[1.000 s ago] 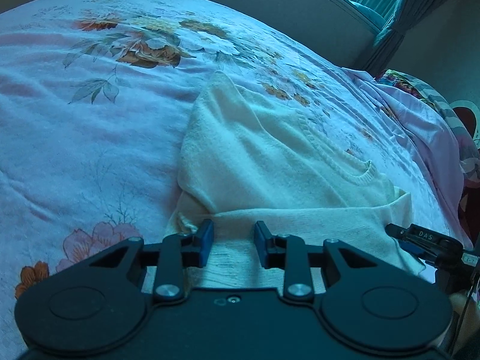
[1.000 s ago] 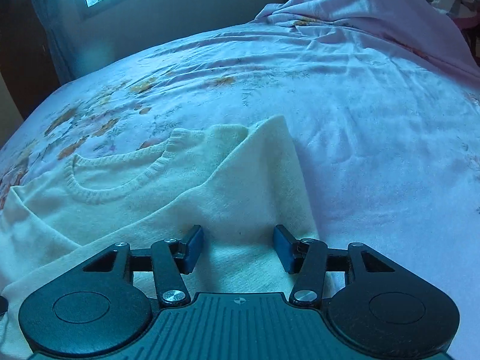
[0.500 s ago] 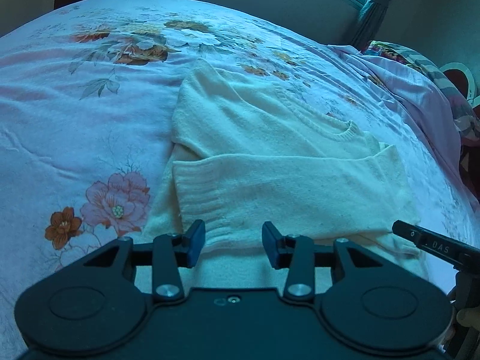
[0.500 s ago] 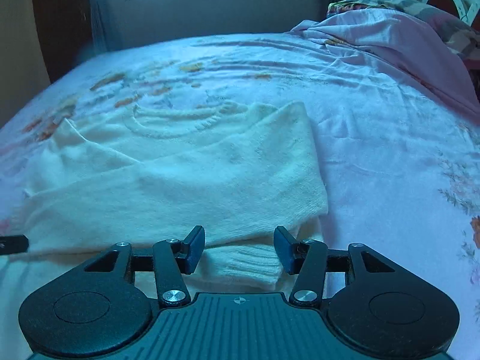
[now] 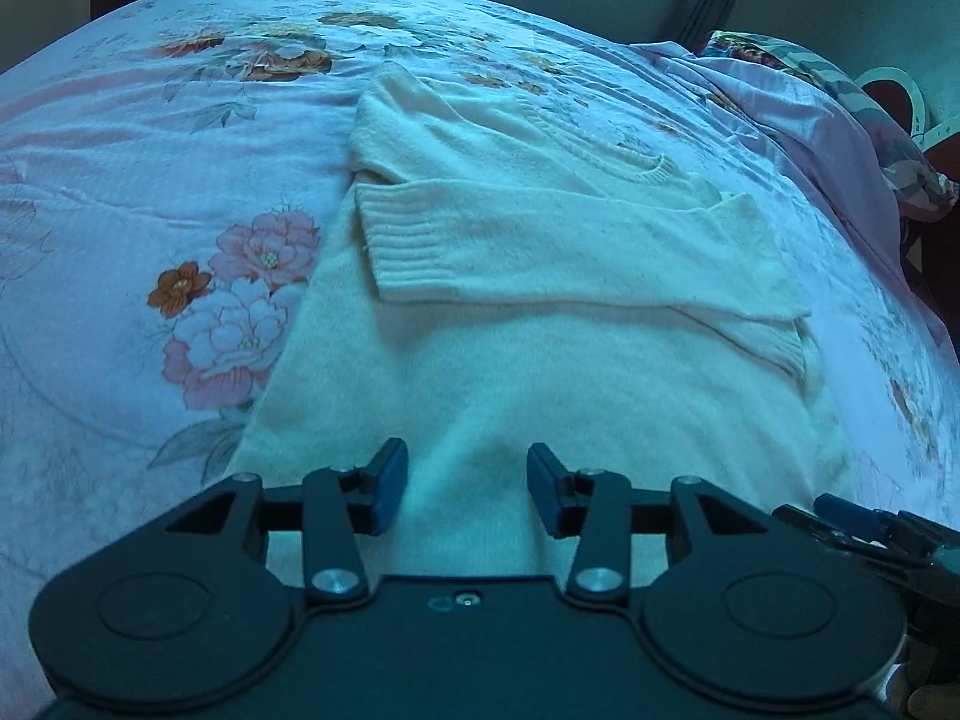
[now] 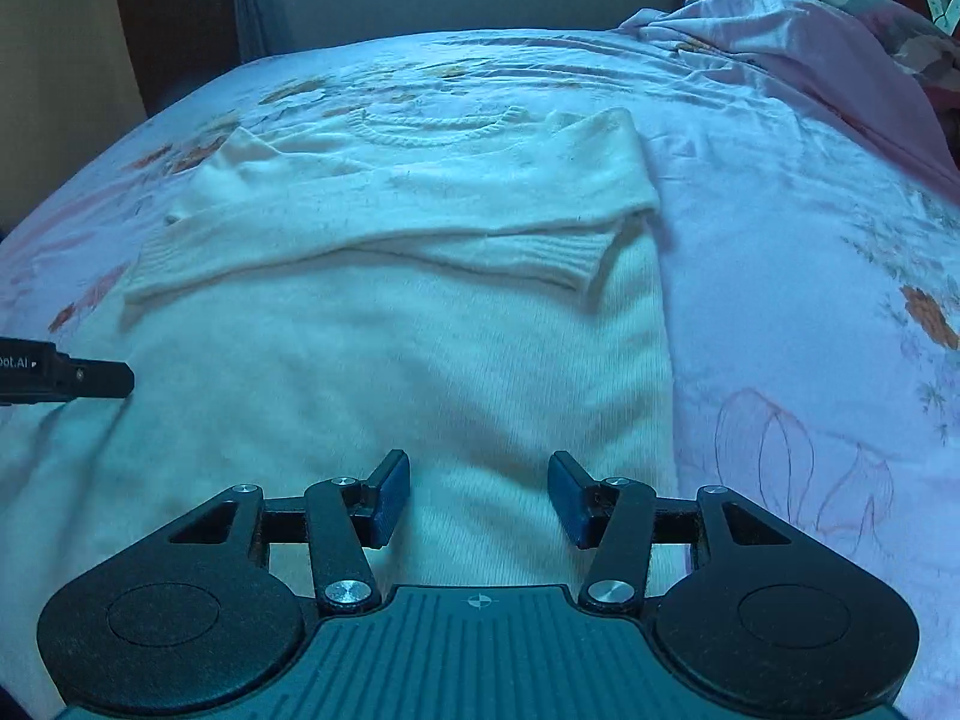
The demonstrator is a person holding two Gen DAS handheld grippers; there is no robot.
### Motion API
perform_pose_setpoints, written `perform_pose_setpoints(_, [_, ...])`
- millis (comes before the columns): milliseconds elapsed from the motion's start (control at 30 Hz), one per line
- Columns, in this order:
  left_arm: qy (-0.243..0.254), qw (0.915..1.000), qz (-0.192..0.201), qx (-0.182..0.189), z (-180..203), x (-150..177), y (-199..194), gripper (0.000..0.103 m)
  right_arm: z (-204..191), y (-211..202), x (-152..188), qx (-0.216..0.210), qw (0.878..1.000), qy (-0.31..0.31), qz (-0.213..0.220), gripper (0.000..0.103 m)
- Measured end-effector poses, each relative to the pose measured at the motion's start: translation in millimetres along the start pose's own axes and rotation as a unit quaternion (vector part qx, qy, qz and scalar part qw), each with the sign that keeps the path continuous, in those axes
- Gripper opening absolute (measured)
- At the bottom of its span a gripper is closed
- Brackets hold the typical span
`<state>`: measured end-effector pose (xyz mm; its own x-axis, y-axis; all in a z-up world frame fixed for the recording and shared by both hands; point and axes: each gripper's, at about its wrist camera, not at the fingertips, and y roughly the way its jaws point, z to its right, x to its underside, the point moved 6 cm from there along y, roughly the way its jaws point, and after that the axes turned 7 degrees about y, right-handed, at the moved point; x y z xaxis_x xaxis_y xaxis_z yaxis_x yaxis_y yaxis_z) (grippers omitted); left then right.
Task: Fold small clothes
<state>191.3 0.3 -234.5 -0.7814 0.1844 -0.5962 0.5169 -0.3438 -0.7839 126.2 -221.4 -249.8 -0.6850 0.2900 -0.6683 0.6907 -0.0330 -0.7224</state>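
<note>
Both jaws released (nothing gripped) | sweater (image 5: 540,360) hem hidden behind left gripper (image 5: 467,483), right gripper (image 6: 478,495)

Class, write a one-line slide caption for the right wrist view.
Open right gripper above a cream knitted sweater, sleeves folded across, on a floral pink bedsheet.

One cream knitted sweater (image 5: 540,372) is counted on one floral bedsheet (image 5: 120,228). Two sleeves are seen folded across it. Two grippers are counted, left (image 5: 467,485) and right (image 6: 479,498). One crumpled pink blanket (image 6: 828,60) is seen.
</note>
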Motion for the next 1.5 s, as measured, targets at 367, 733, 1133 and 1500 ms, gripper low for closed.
perform_pose_setpoints(367, [0.012, 0.9999, -0.005, 0.002, 6, 38, -30, 0.044, -1, -44, 38, -0.013, 1.0, 0.016, 0.005, 0.056])
perform_pose_setpoints(733, [0.024, 0.9994, -0.007, -0.024, 18, 46, -38, 0.047, 4, -64, 53, -0.002, 1.0, 0.019, 0.004, 0.056])
perform_pose_setpoints(1133, [0.03, 0.999, 0.0, -0.034, 8, 58, -57, 0.048, 30, -89, 68, 0.014, 0.999, 0.045, 0.004, 0.056])
perform_pose_setpoints(1500, [0.009, 0.9984, 0.002, -0.055, -34, 78, -84, 0.048, 47, -102, 87, 0.02, 0.997, 0.071, -0.01, 0.056])
